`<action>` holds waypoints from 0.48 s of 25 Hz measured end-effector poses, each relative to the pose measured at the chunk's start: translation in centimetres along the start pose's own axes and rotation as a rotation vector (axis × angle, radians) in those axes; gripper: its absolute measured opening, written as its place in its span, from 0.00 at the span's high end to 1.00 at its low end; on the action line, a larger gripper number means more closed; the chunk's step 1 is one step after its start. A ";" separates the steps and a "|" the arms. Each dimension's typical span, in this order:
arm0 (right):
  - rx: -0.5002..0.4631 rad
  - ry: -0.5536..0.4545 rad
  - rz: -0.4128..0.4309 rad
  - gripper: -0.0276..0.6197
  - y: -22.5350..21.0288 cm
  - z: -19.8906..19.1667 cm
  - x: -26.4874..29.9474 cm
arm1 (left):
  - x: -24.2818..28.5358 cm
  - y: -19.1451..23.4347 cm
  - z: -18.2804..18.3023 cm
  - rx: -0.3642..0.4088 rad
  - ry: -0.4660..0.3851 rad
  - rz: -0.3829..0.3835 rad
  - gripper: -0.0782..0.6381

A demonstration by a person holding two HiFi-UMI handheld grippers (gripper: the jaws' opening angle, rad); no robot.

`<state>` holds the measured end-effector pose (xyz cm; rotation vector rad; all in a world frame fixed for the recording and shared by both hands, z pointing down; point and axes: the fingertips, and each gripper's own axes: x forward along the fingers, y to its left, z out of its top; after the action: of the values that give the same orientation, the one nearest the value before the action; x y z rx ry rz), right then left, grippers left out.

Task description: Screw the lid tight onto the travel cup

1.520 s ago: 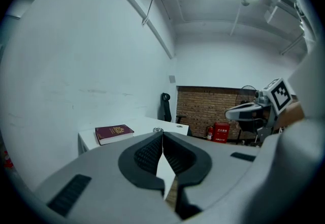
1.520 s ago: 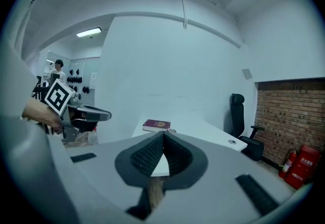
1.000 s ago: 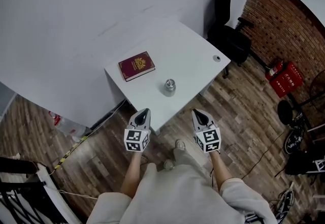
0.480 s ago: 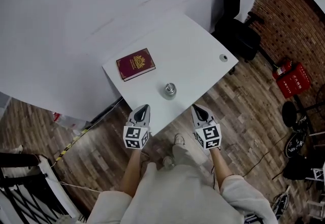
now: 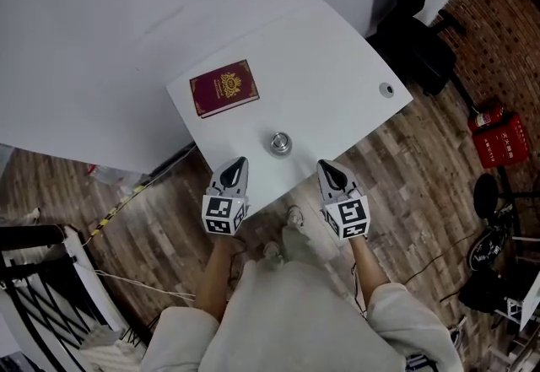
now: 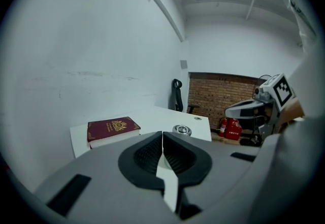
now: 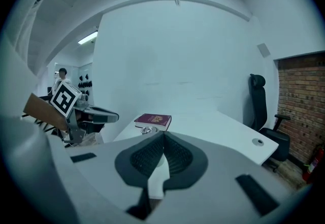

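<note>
The white table [image 5: 337,50] fills the middle; both forearms [image 5: 216,273] reach forward side by side; a maroon book [image 5: 224,88] lies towards the far corner; the left gripper [image 5: 239,163] and right gripper [image 5: 324,166] hang over the near edge, tilted slightly down, jaws pressed together and empty; the travel cup [image 5: 280,142] stands between them, just ahead.

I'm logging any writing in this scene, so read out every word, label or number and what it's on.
Nothing can be read.
Dark red hardcover book: gold emblem; any lettering too small to read.
Red box on the floor: white marks, too blurred.
Cubes on left gripper and right gripper: square markers, no words.
</note>
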<state>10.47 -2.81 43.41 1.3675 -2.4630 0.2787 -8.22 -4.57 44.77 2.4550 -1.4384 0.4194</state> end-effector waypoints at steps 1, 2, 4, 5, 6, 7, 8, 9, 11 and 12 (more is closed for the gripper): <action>-0.001 0.001 0.009 0.96 -0.3 -0.1 0.4 | 0.4 0.0 -0.1 0.000 0.002 0.005 0.88; -0.003 0.002 0.019 0.96 -0.6 -0.3 0.7 | 0.8 0.0 -0.2 -0.002 0.003 0.010 0.88; -0.004 0.003 0.033 0.96 -1.1 -0.6 1.3 | 1.4 -0.1 -0.4 -0.005 0.003 0.016 0.88; -0.005 0.005 0.039 0.96 -1.2 -0.8 1.6 | 1.7 -0.1 -0.6 -0.006 0.004 0.019 0.88; -0.005 0.007 0.045 0.96 -1.3 -0.9 1.9 | 2.0 -0.1 -0.7 -0.008 0.006 0.023 0.88; -0.004 0.009 0.052 0.96 -1.3 -1.1 2.2 | 2.2 0.0 -1.0 -0.010 0.009 0.026 0.88; -0.004 0.010 0.058 0.96 -1.2 -1.3 2.4 | 2.4 0.1 -1.2 -0.013 0.012 0.029 0.88; -0.002 0.011 0.064 0.96 -1.2 -1.4 2.7 | 2.6 0.2 -1.5 -0.016 0.015 0.030 0.88; 0.000 0.014 0.070 0.96 -1.2 -1.7 3.2 | 3.1 0.4 -2.0 -0.022 0.016 0.027 0.88; 0.003 0.015 0.072 0.96 -1.1 -1.9 3.4 | 3.3 0.5 -2.3 -0.023 0.016 0.024 0.88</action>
<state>10.05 -5.49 46.41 1.2746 -2.5042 0.3077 -7.33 -6.61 48.17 2.4134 -1.4597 0.4235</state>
